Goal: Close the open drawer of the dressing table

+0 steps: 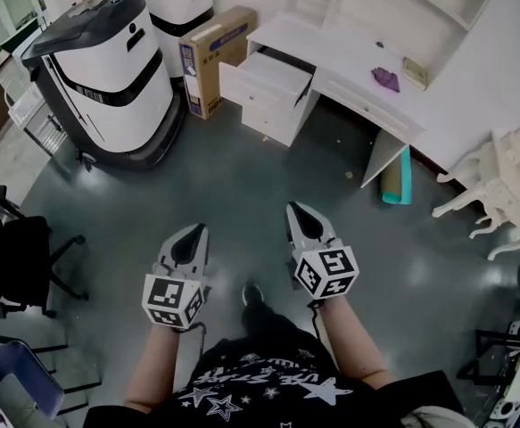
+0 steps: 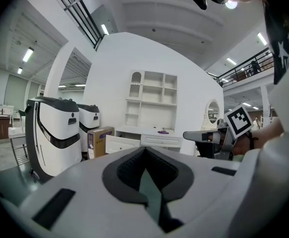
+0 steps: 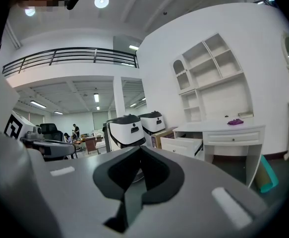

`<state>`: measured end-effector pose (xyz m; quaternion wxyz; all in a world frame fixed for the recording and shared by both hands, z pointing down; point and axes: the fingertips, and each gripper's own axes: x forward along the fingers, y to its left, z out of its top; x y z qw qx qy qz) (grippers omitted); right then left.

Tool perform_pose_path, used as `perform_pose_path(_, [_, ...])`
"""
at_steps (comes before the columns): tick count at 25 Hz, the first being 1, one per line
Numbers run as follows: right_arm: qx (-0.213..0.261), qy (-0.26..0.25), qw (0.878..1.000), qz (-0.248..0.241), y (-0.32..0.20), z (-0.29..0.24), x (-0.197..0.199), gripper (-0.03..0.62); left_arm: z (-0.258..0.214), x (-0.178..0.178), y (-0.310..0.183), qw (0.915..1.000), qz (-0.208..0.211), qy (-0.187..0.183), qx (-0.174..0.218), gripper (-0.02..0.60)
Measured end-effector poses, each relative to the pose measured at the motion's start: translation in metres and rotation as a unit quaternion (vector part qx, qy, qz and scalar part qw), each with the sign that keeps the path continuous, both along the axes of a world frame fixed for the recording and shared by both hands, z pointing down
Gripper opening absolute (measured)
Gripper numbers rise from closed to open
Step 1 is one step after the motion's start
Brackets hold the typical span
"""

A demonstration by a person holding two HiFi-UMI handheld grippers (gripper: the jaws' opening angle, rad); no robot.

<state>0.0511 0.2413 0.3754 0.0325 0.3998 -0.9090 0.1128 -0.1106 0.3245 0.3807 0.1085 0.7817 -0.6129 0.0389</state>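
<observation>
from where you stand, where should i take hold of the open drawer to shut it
Its flat front panel, approached head-on. The drawer juts straight out of the dressing table, so pressing mid-panel likely slides it in evenly rather than skewing it.

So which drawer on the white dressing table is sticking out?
The white drawer at the left end, nearest the brown cardboard box, is pulled out. The drawer beside it, below the purple item, is shut flush.

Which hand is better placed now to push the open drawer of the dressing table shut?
Right, probably. In the head view the right claw lies nearer the open drawer and almost below it; the left claw sits further aside. Both are shut, empty and far away.
</observation>
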Motion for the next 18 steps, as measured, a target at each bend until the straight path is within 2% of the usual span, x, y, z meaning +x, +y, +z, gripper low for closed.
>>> perform_pose_path(9, [-0.014, -0.028, 0.999, 0.008, -0.084, -0.004, 0.02, 0.003, -0.009, 0.014, -0.078, 0.9999, -0.005, -0.008, -0.004, 0.009])
perform_pose_path(12, [-0.013, -0.044, 0.999, 0.014, -0.101, -0.006, 0.024, 0.003, -0.007, 0.019, -0.092, 0.9999, -0.005, -0.012, -0.004, 0.009])
perform_pose_path(18, [-0.01, -0.045, 0.999, 0.017, -0.12, 0.0, 0.028, 0.003, -0.004, 0.016, -0.112, 0.9999, -0.009, -0.005, -0.003, 0.009])
